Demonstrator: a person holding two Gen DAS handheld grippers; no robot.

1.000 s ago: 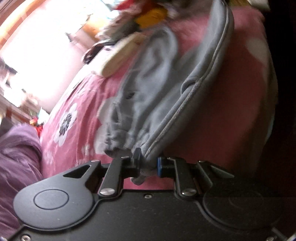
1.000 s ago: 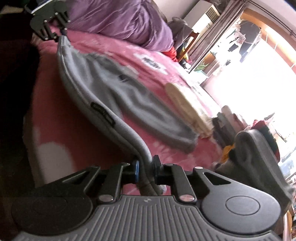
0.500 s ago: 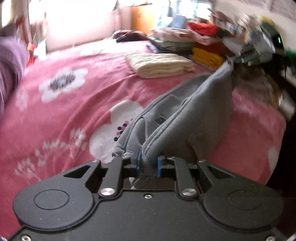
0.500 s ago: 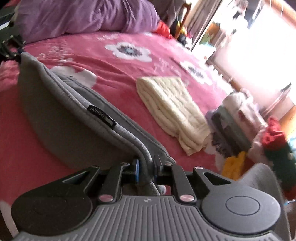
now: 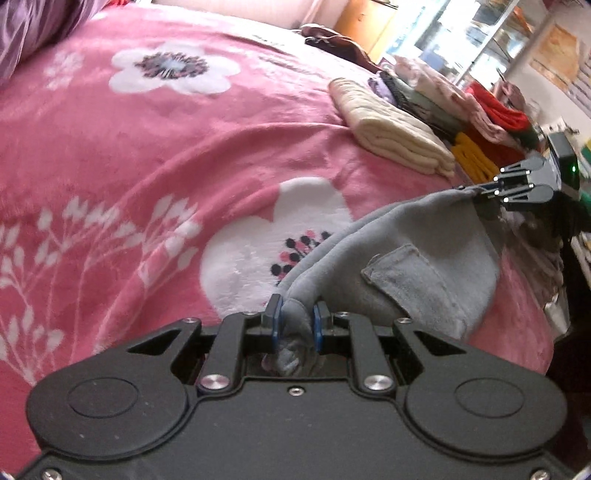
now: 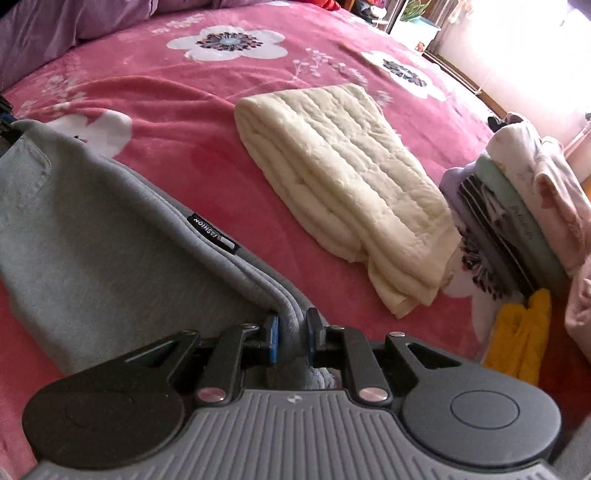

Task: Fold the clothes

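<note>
Grey fleece, a pair of pants [image 5: 424, 254], hangs stretched between the two tools just above a pink flowered blanket [image 5: 155, 155] on the bed. The left hand-held gripper [image 5: 295, 325] has its blue-padded jaws pressed onto a bunched end of the cloth, with a knot of fabric pushed back between them. The right hand-held gripper [image 6: 291, 338] pinches a doubled, piped edge of the same pants [image 6: 110, 236], and in the left view it [image 5: 491, 192] shows small at the far end of the garment, clamped on the upper corner. A patch pocket [image 5: 413, 280] faces the left camera; a black tag (it reads "FASHION") [image 6: 212, 233] sits on the seam in the right view. The lower part of the cloth sags onto the blanket near the bed's edge.

Beyond the pants lies a folded cream quilted piece [image 6: 343, 184], flat on the blanket and apart from the grey cloth. Just beside it stands a stack of folded clothes [image 6: 517, 206], with a yellow item [image 6: 521, 332] at its foot. A purple duvet [image 6: 55, 26] lies at the far corner.
</note>
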